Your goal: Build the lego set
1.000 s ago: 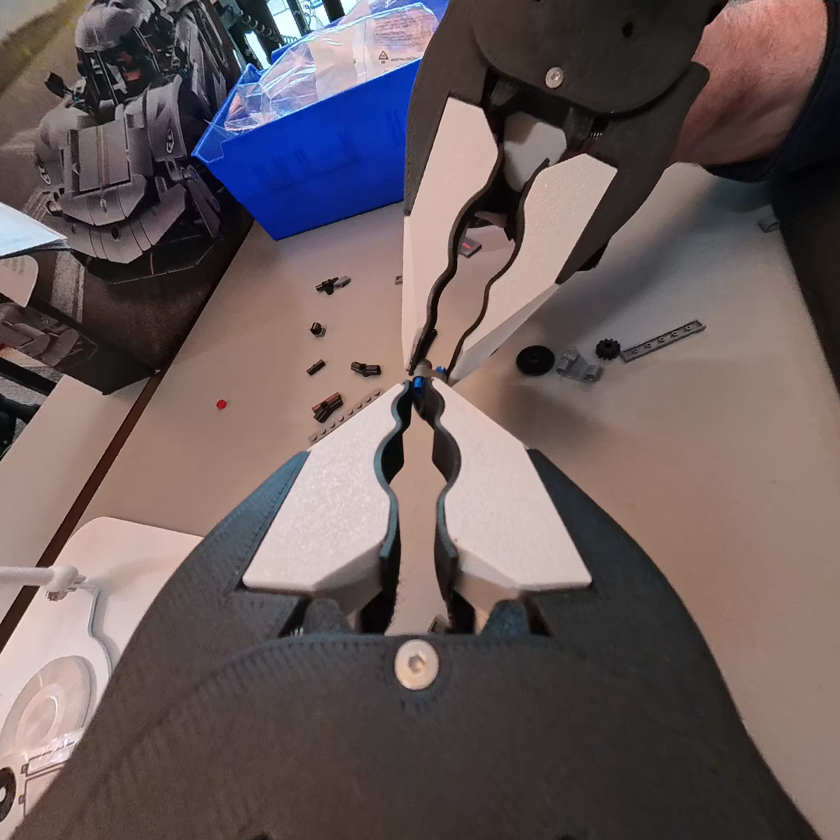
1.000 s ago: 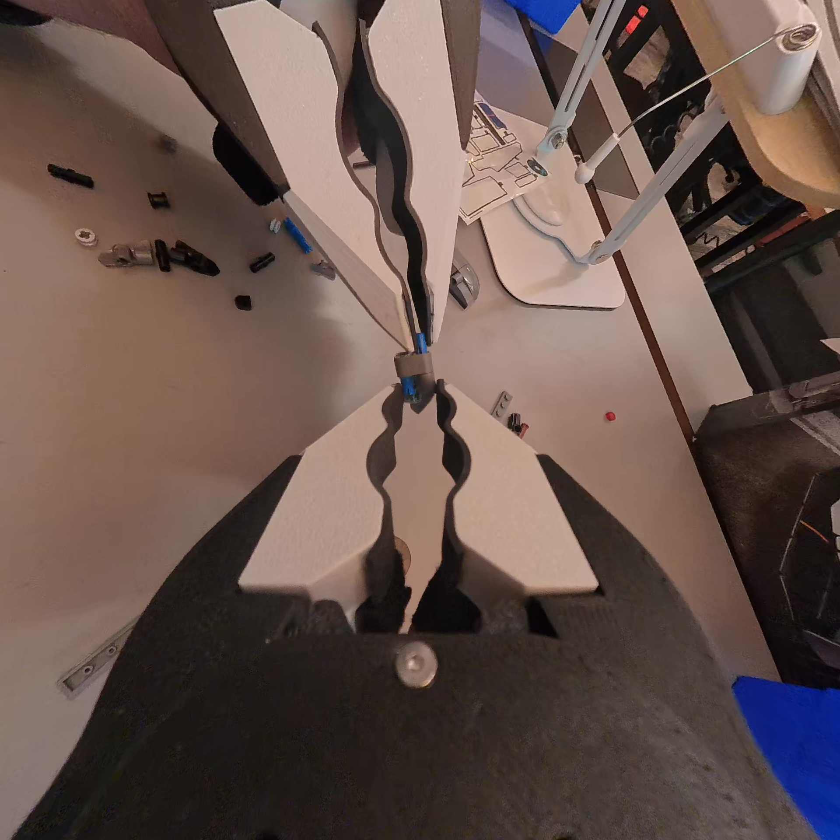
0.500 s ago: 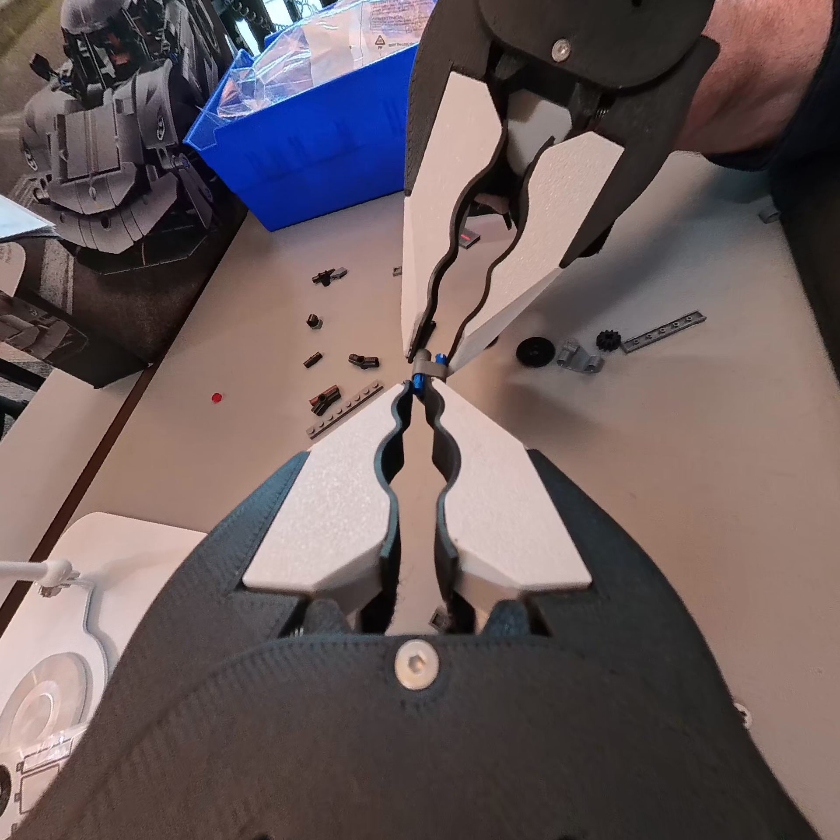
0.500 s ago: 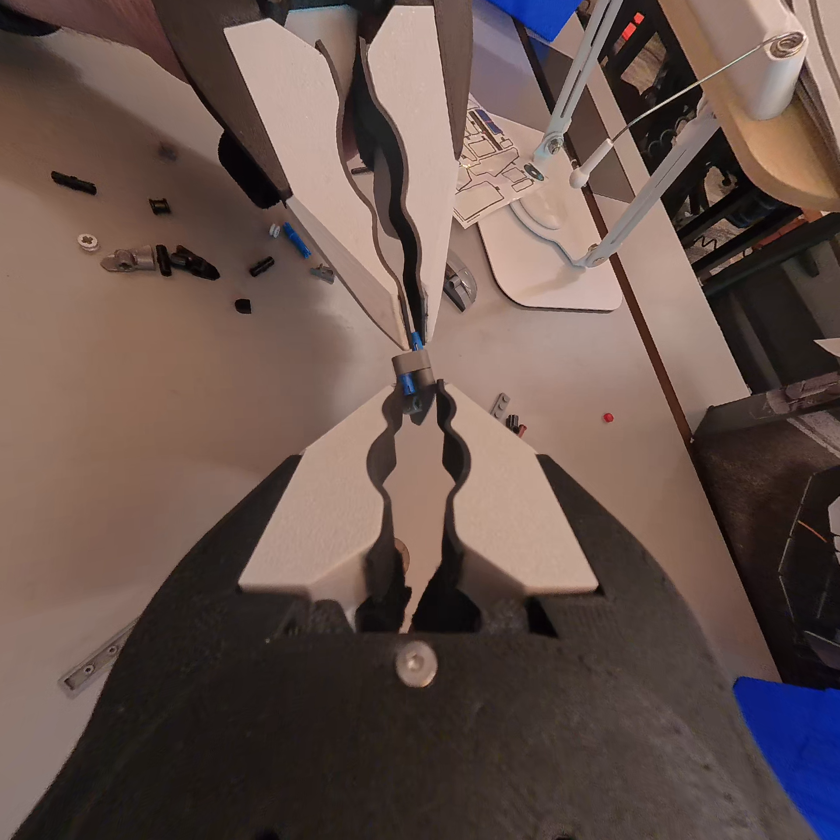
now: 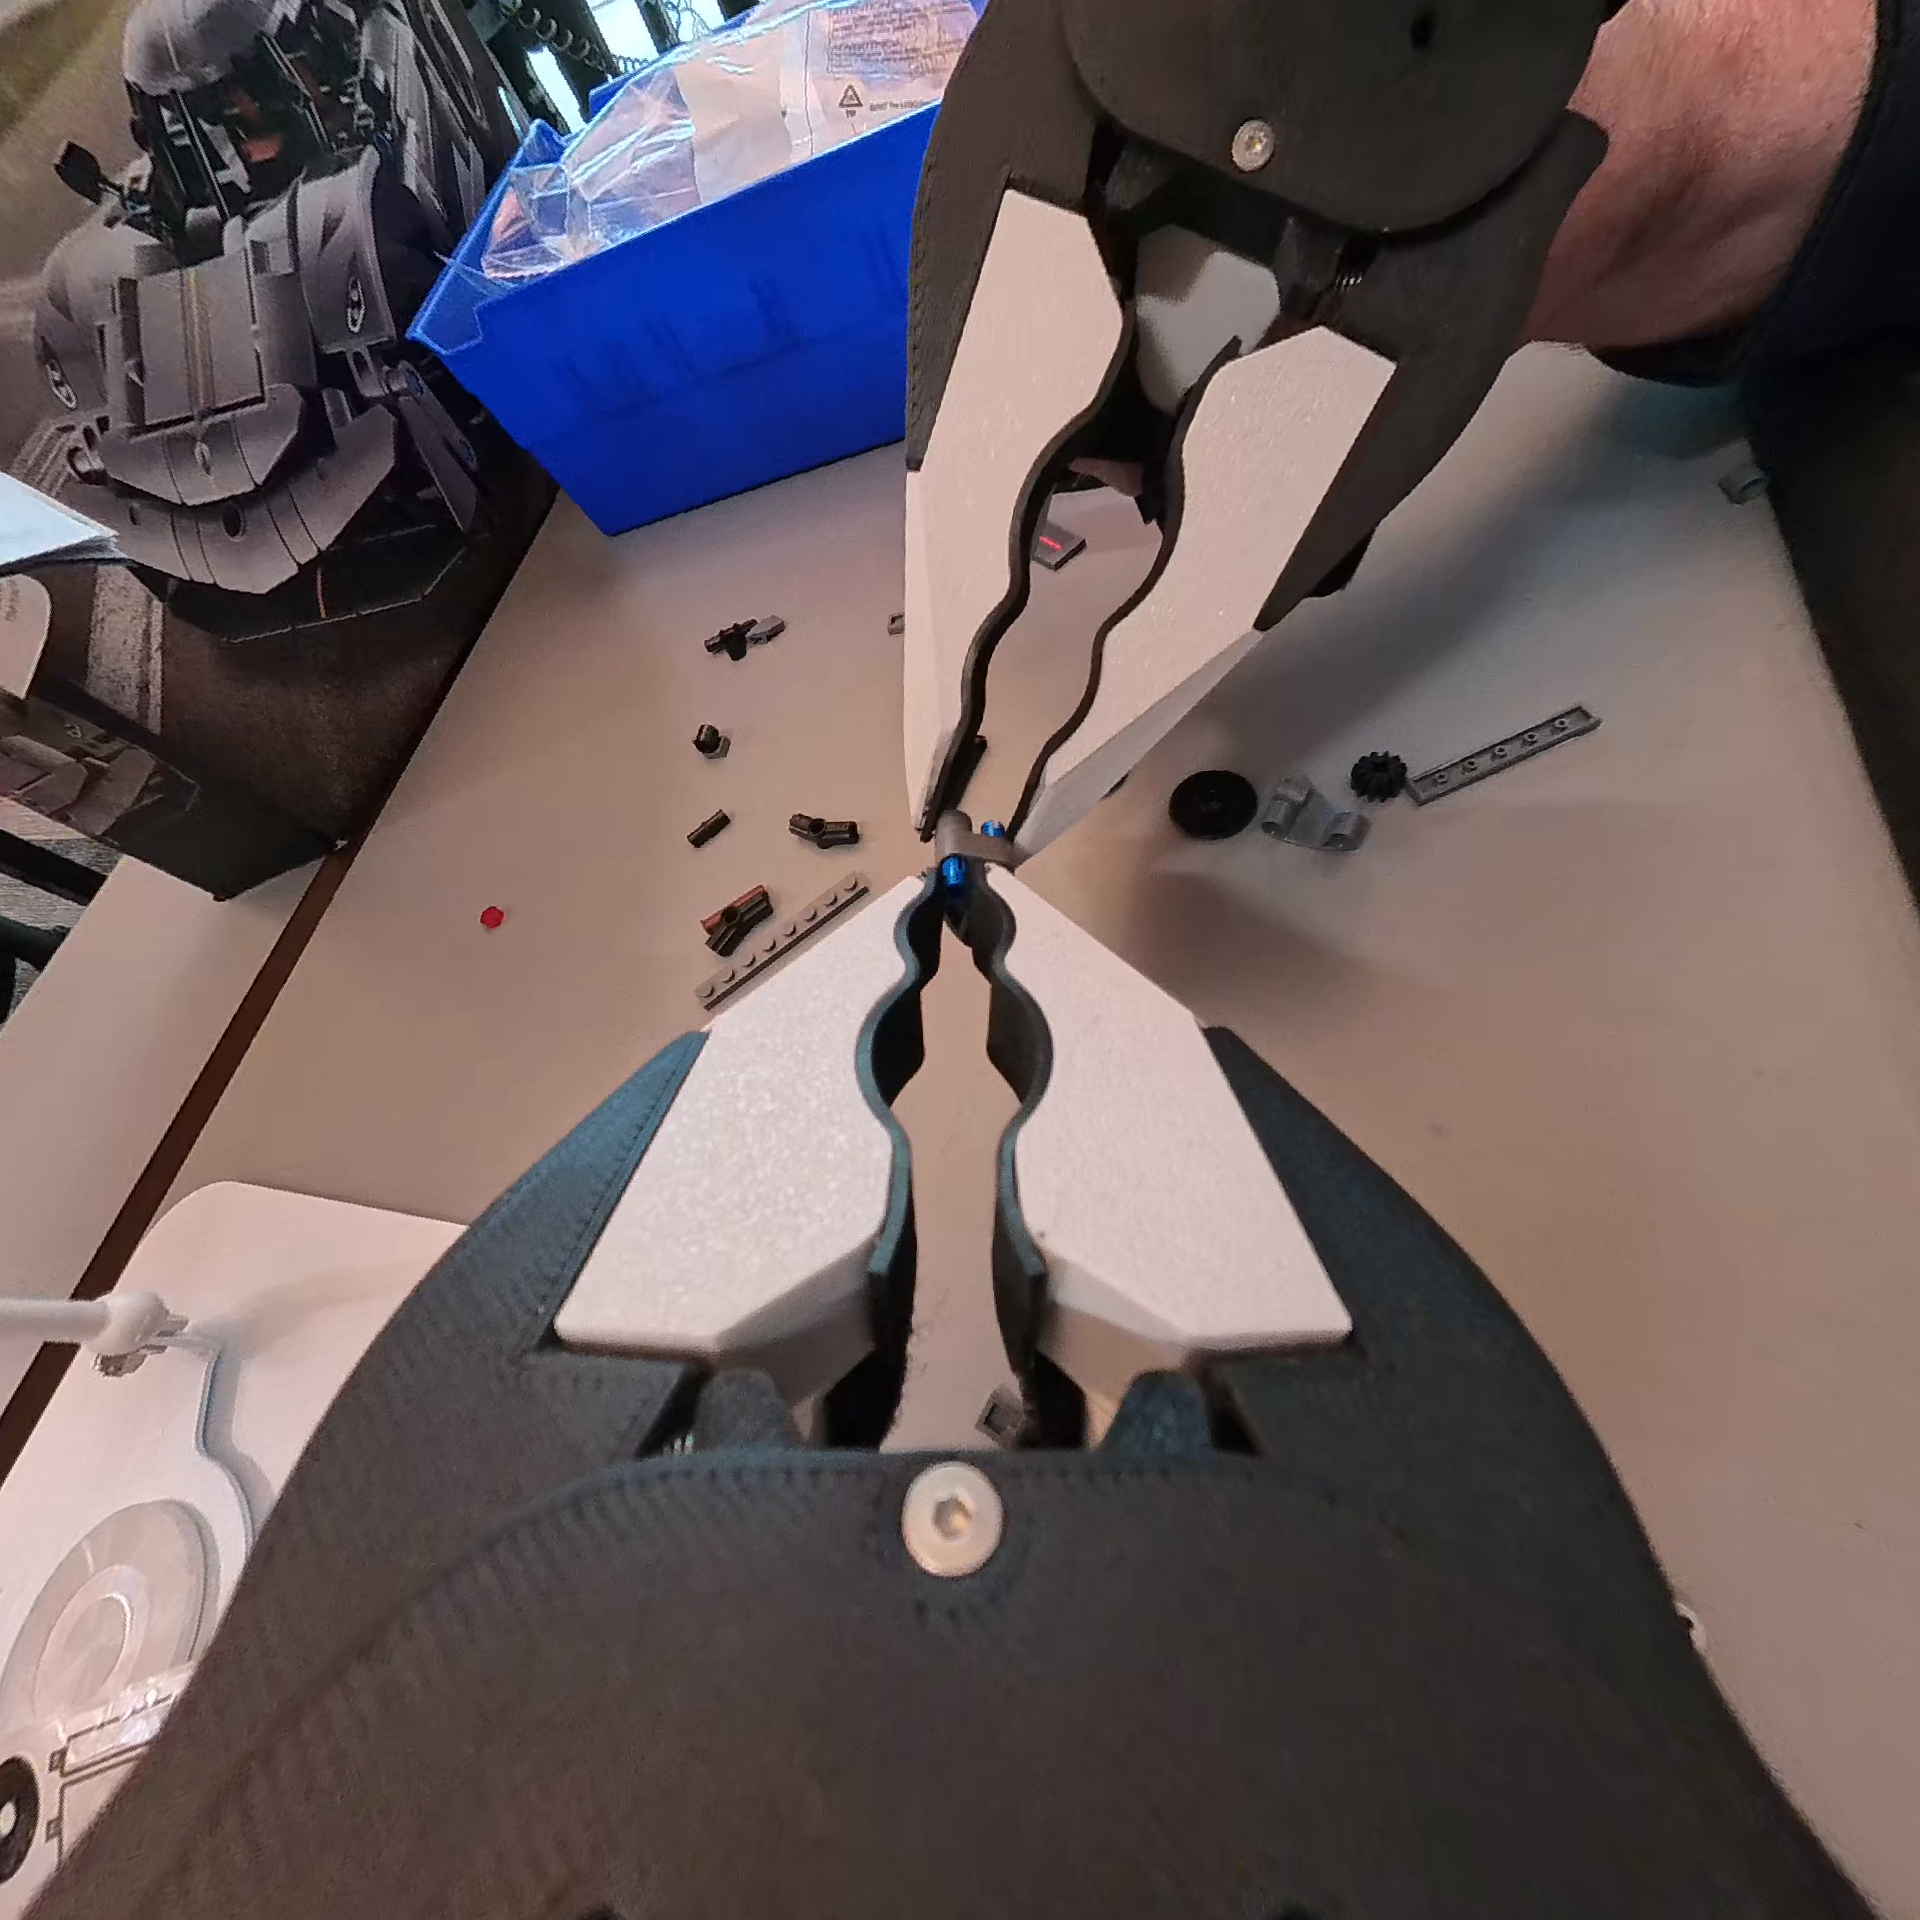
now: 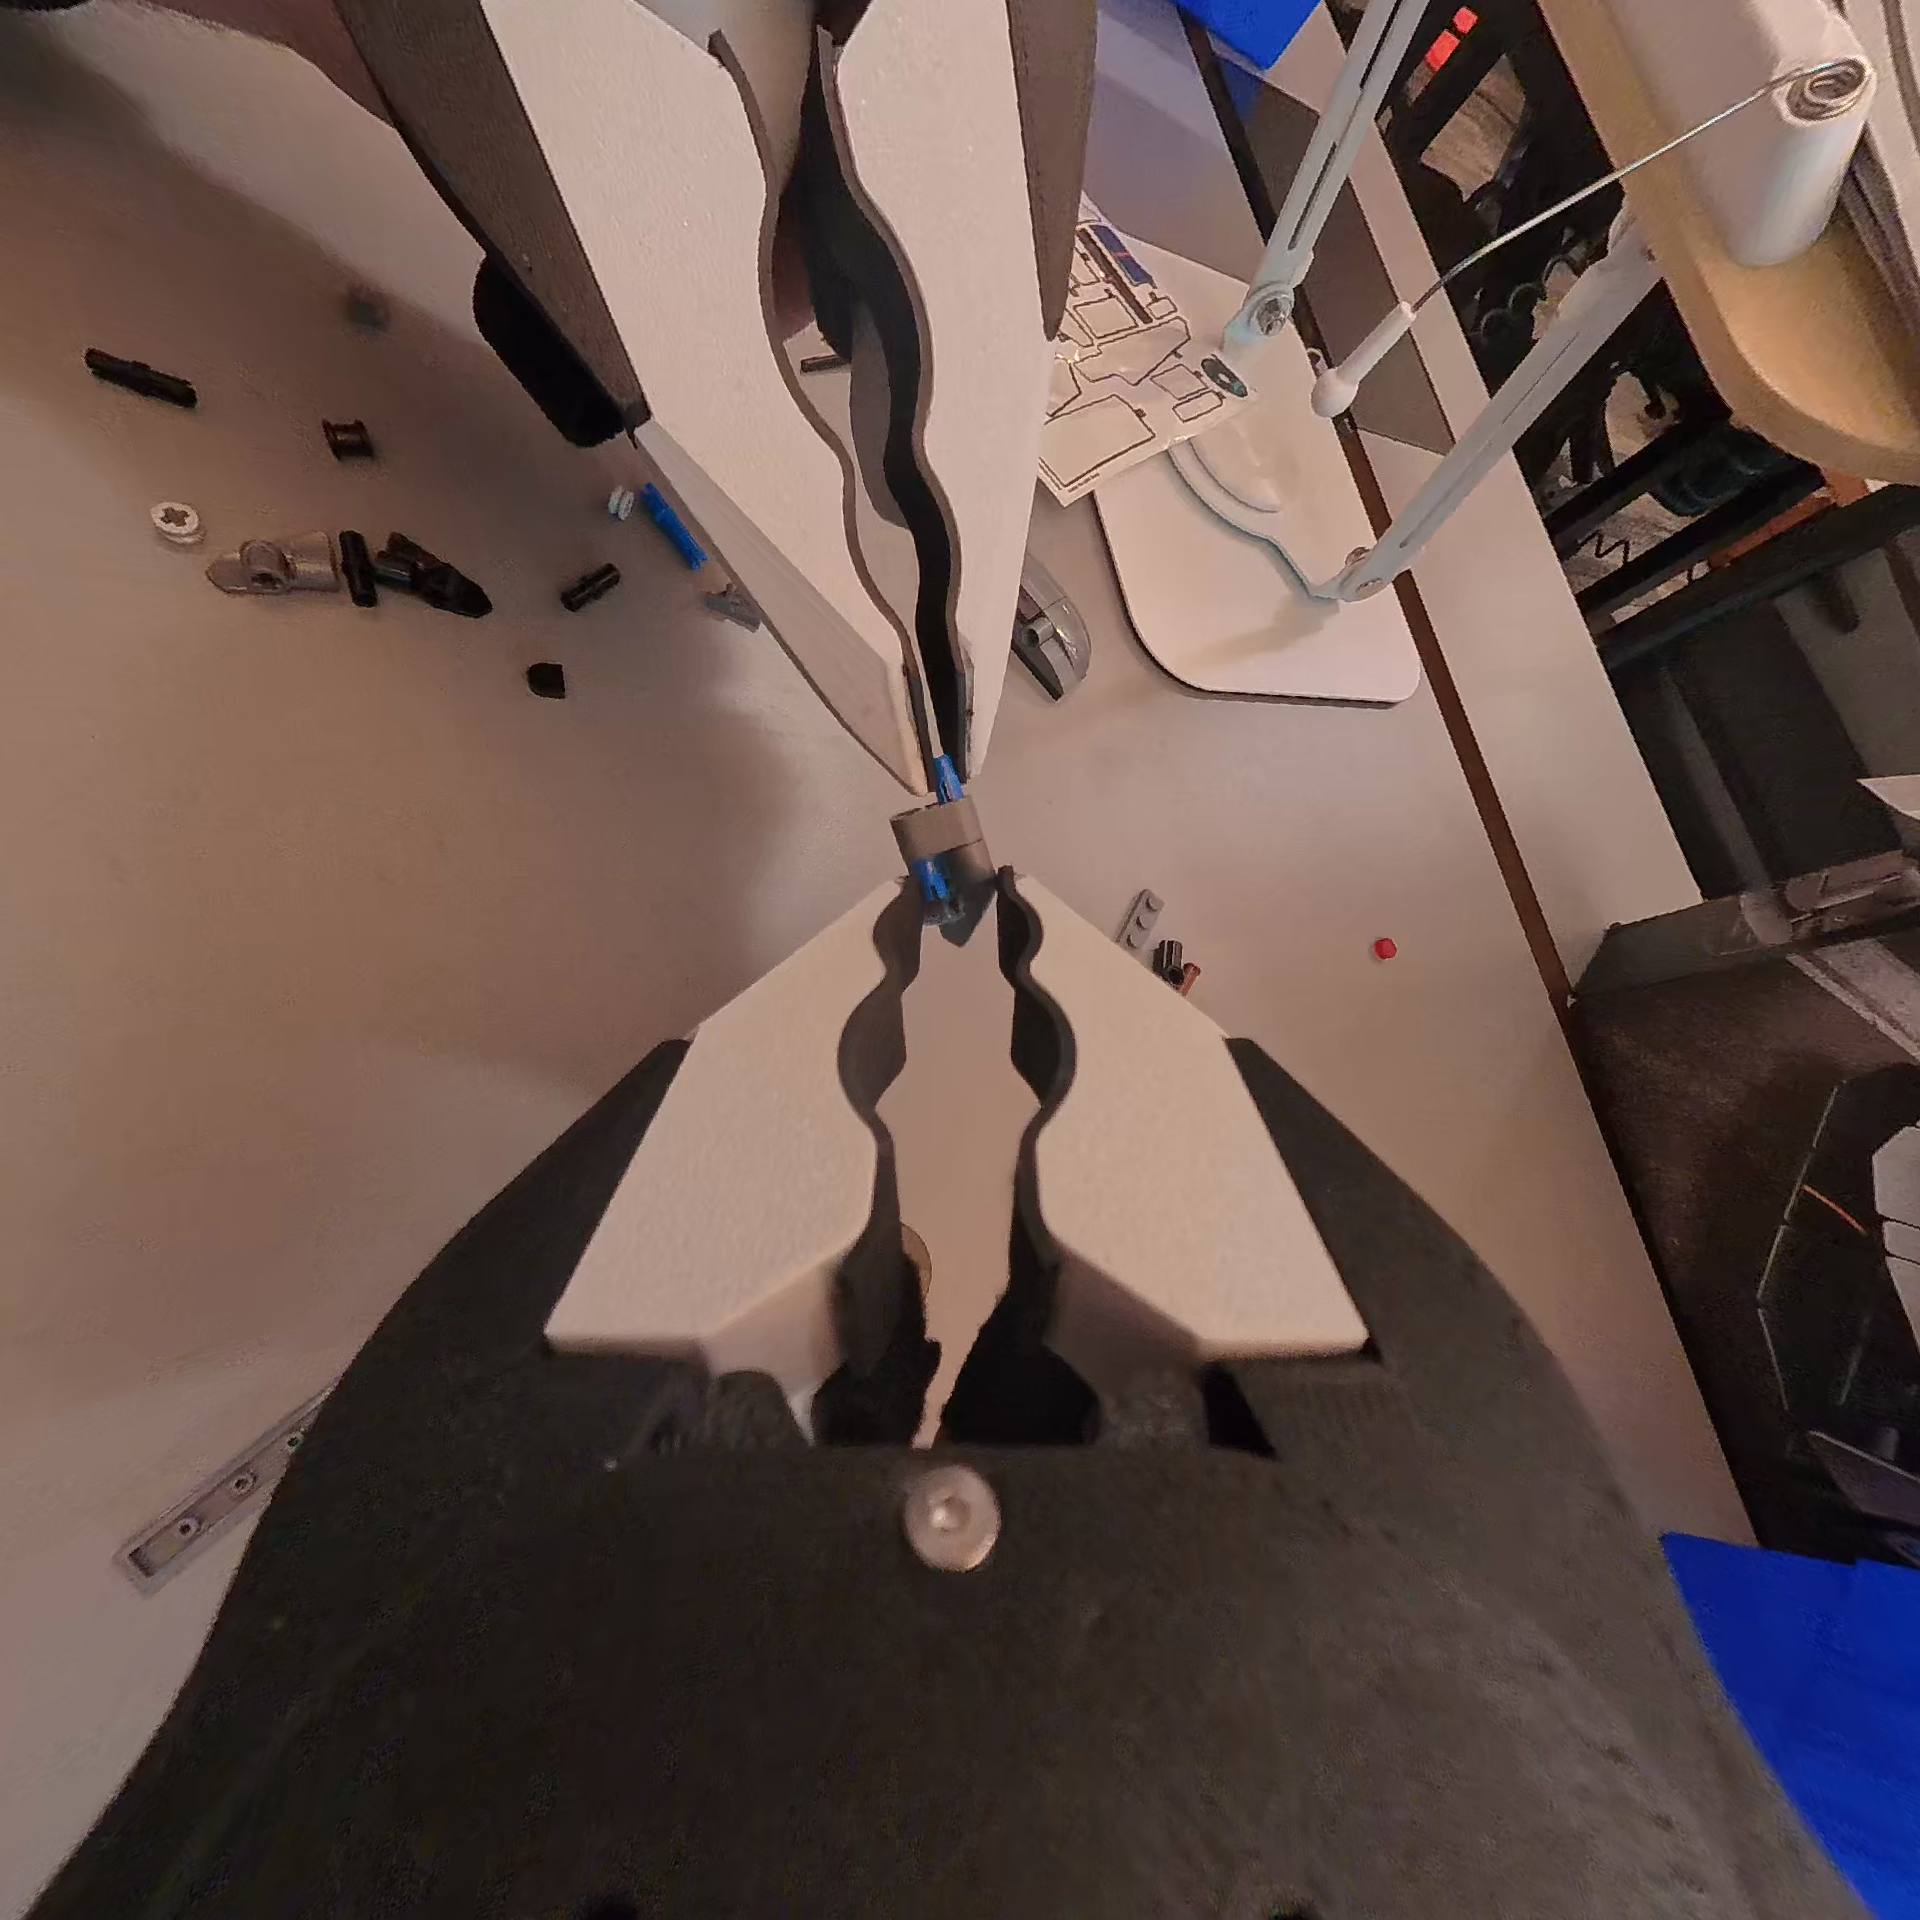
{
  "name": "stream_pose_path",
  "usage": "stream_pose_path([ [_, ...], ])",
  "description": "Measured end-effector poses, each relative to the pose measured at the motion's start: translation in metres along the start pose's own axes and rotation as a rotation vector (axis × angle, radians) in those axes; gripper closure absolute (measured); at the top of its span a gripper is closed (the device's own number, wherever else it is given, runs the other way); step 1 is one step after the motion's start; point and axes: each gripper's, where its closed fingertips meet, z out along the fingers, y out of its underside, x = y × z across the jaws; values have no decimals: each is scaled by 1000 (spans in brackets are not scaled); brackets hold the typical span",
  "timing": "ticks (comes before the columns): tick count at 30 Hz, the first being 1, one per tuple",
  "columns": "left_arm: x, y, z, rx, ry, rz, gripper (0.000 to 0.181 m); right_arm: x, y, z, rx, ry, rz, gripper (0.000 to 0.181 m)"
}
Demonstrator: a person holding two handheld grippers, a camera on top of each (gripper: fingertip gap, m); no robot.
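Observation:
My left gripper (image 5: 953, 888) and my right gripper (image 6: 953, 891) meet tip to tip a little above the beige table (image 5: 1455, 1143). Between them is a small grey connector (image 5: 971, 831) with blue pins in it. My left gripper is shut on one blue pin (image 5: 954, 871), which enters the connector. In the right wrist view the connector (image 6: 935, 826) sits at my right gripper's tips, which are shut on its lower end beside a second blue pin (image 6: 935, 883). The left gripper reaches down from above (image 6: 943, 764).
Loose pieces lie around: a black wheel (image 5: 1210, 802), a grey plate (image 5: 1507, 750), a long grey plate (image 5: 790, 935), a red stud (image 5: 491, 916) and black pins (image 6: 416, 566). A blue bin (image 5: 707, 343) and the set's box (image 5: 208, 364) stand at the back left. A white lamp base (image 6: 1247, 582) stands nearby. My two grippers' fingertips are within a few centimetres of each other.
The grey connector has tilted a little at my right gripper's tips, showing more of the lower blue pin. Both grippers stay tip to tip and shut.

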Motion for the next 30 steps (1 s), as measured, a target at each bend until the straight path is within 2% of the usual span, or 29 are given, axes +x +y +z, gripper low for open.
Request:
stream_pose_path([
  [16, 4, -1, 0, 0, 19, 10, 178, 1, 3, 1, -16, 10, -11, 170],
  [18, 5, -1, 0, 0, 21, 13, 178, 2, 3, 0, -18, 14, -14, 178],
  [30, 3, -6, -3, 26, 21, -6, 179, 1, 3, 1, -10, 4, 7, 173],
])
